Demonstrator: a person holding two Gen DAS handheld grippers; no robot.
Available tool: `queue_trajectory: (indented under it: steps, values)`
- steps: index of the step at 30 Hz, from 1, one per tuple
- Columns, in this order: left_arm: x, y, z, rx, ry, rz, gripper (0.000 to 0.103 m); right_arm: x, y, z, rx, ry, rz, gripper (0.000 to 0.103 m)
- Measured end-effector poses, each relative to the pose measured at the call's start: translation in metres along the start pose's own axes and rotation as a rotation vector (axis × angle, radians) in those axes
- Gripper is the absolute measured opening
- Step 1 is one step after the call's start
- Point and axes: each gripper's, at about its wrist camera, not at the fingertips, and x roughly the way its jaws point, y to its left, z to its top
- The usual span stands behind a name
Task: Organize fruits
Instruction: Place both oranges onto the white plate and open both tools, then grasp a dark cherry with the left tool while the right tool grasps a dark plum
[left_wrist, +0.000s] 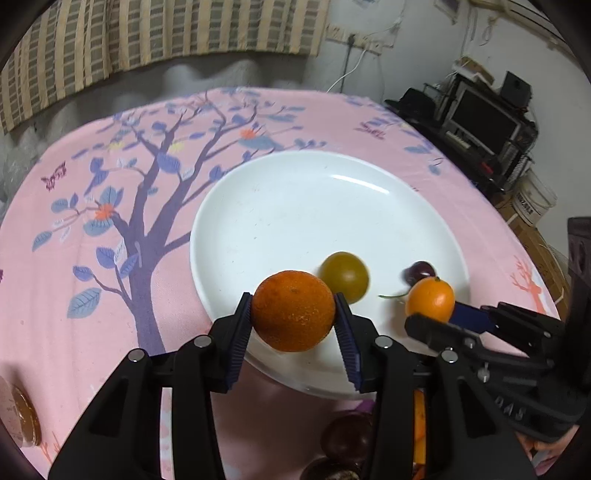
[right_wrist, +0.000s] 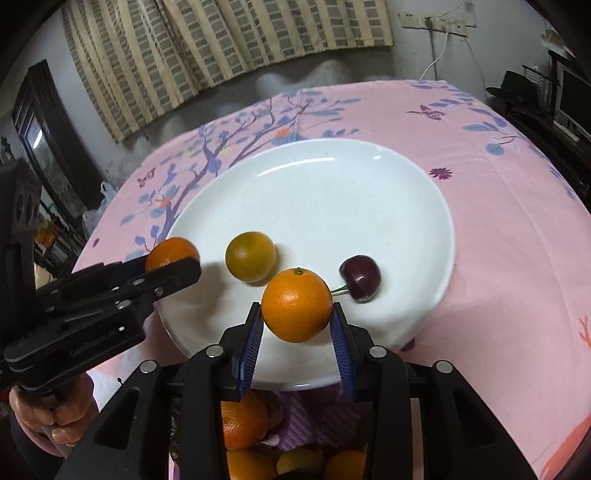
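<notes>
Below my two tools, near the bottom edge, more fruit (right_wrist: 243, 421) sits half hidden; I can't make out what holds it. Raised lettering on the tool bodies is too blurred to read. The round white ceramic plate (left_wrist: 295, 206) on the pink tree-print surface (left_wrist: 92, 258) holds a small yellow-green round fruit (left_wrist: 344, 276) and a dark red cherry (right_wrist: 360, 277). My left hand-held gripper (left_wrist: 293, 321) is clamped on a rough dark-orange tangerine (left_wrist: 293, 310) above the plate's near rim. My right hand-held gripper (right_wrist: 297, 317) grips a smooth bright-orange citrus (right_wrist: 297, 304).
</notes>
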Motion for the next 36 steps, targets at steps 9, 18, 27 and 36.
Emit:
queue_trajectory:
  steps: [9, 18, 27, 36]
  values:
    - [-0.081, 0.012, -0.039, -0.032, -0.177, -0.005, 0.094, -0.070, -0.017, -0.026, -0.023, -0.146, 0.076, 0.055]
    - [-0.093, 0.036, -0.118, -0.051, -0.117, 0.035, 0.094, -0.105, -0.066, -0.117, 0.077, -0.144, 0.010, 0.055]
    - [-0.109, 0.044, -0.130, -0.060, -0.144, 0.052, 0.094, -0.101, -0.044, -0.136, 0.015, -0.082, -0.073, 0.055]
    - [-0.113, 0.045, -0.133, -0.020, -0.105, 0.032, 0.093, -0.087, -0.066, -0.139, 0.125, -0.013, 0.073, 0.039]
